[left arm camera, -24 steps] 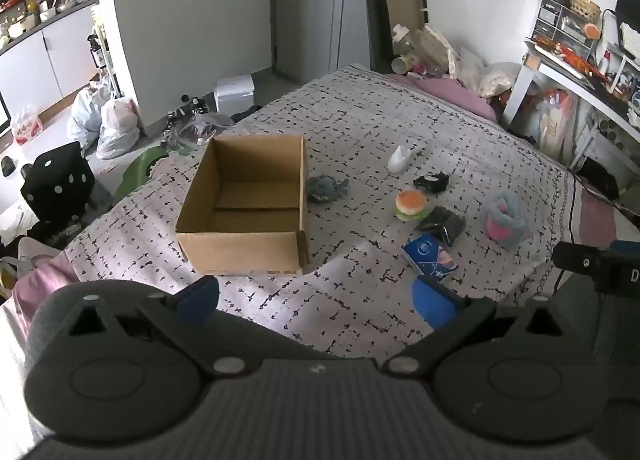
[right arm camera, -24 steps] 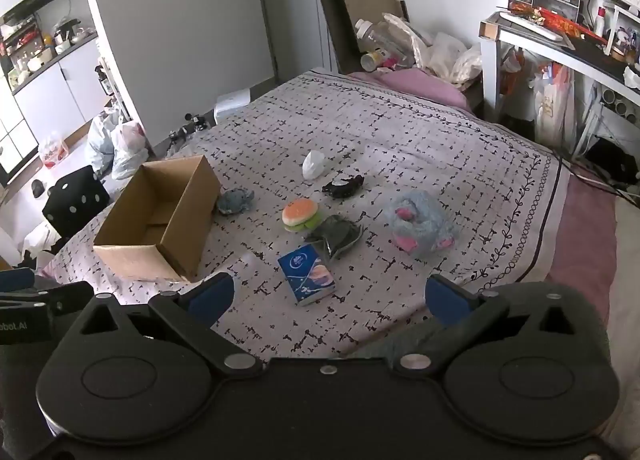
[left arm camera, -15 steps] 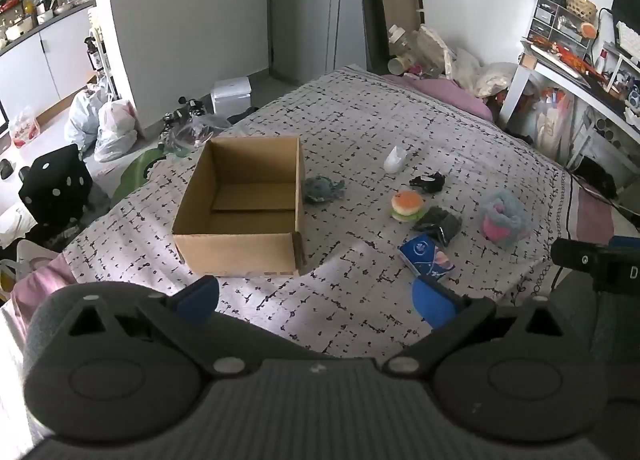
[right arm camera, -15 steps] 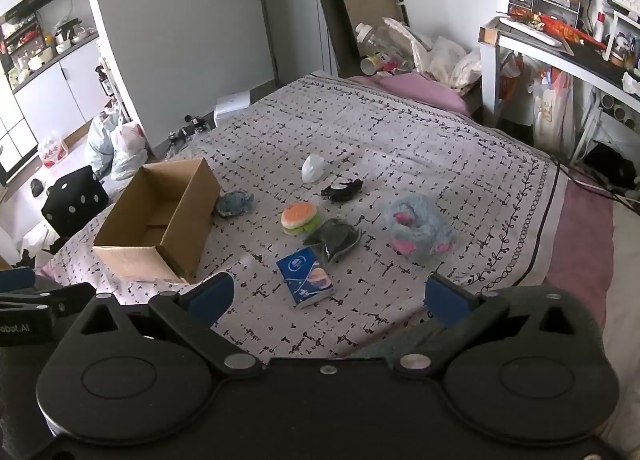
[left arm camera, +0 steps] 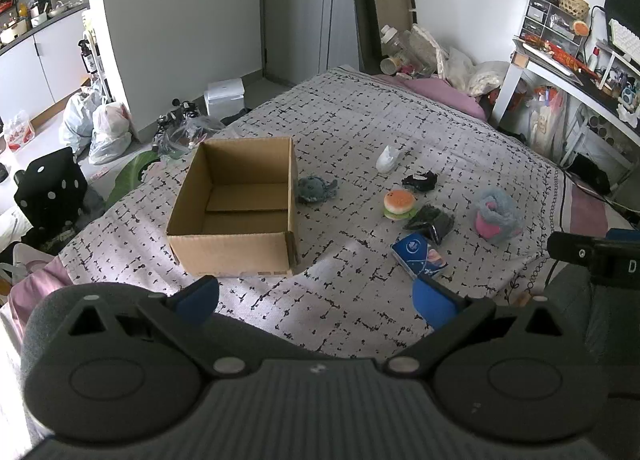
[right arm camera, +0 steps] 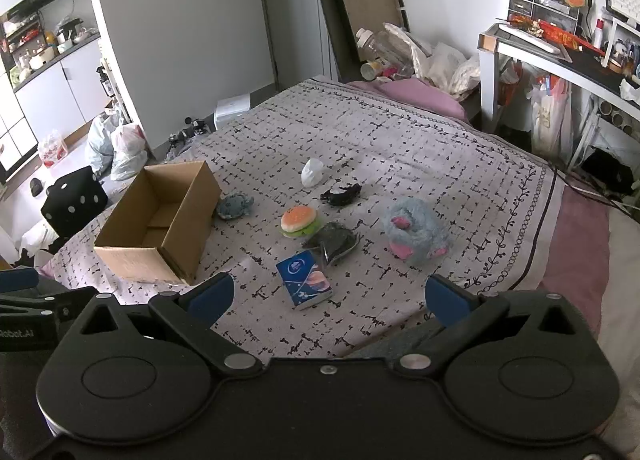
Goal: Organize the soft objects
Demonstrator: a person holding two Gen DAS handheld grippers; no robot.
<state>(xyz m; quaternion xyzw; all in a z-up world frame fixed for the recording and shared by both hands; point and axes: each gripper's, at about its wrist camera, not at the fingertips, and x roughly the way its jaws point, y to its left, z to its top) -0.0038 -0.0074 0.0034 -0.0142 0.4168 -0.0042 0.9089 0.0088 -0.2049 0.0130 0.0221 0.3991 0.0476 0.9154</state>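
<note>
An open, empty cardboard box (left arm camera: 236, 215) (right arm camera: 160, 219) stands on the patterned bed cover. To its right lie a grey octopus plush (left arm camera: 316, 188) (right arm camera: 235, 205), a burger toy (left arm camera: 399, 203) (right arm camera: 298, 220), a dark pouch (left arm camera: 430, 219) (right arm camera: 334, 240), a blue tissue pack (left arm camera: 419, 256) (right arm camera: 306, 280), a grey-pink plush (left arm camera: 496, 213) (right arm camera: 416, 230), a white object (left arm camera: 387, 157) (right arm camera: 312, 172) and a black item (left arm camera: 419, 180) (right arm camera: 341, 193). My left gripper (left arm camera: 316, 296) and right gripper (right arm camera: 328, 296) are open and empty, held above the bed's near edge.
The bed cover (left arm camera: 360, 127) fills the middle. A desk with shelves (right arm camera: 560, 47) stands at the right. Bags (left arm camera: 100, 123) and a black dotted chair (left arm camera: 52, 187) are on the floor at the left. Pillows and clutter (right arm camera: 400, 55) lie at the bed's far end.
Both grippers have drawn back and risen slightly, so the box and toys look a little farther away. Nothing on the bed has moved.
</note>
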